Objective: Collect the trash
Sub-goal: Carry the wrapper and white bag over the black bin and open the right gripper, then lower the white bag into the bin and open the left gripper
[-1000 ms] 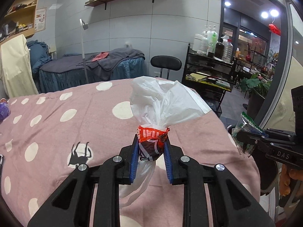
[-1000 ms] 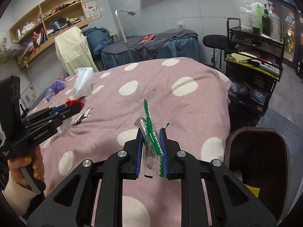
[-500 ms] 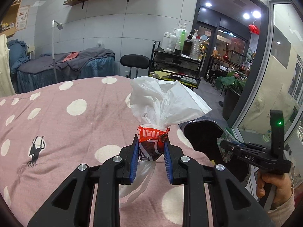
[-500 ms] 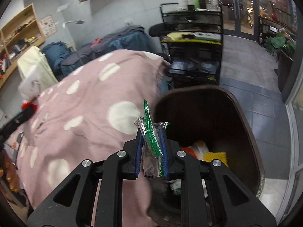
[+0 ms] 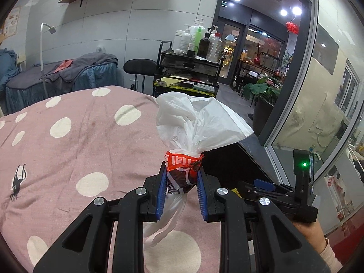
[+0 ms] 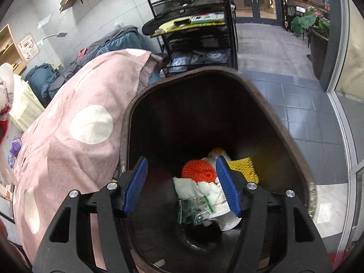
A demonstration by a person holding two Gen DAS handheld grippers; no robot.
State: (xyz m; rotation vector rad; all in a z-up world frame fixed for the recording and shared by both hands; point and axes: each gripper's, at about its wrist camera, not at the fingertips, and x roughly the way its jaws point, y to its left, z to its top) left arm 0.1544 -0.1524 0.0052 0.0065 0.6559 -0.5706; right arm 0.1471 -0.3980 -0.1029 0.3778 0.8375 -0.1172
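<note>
Am hovering right gripper (image 6: 182, 185) over bin (image 6: 293, 145), jaws just opening, empty; wrapper (image 6: 193, 209) lying inside. Left gripper (image 5: 181, 187) clamping bag (image 5: 195, 122) above bed (image 5: 68, 141). Advising: centre bag over bin before releasing.

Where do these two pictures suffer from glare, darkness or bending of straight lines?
Left wrist view: ceiling spotlights flare white, and the door frame bows from the fisheye lens. Right wrist view: the bin's inner wall is nearly black, and the picture's corners are vignetted.
</note>
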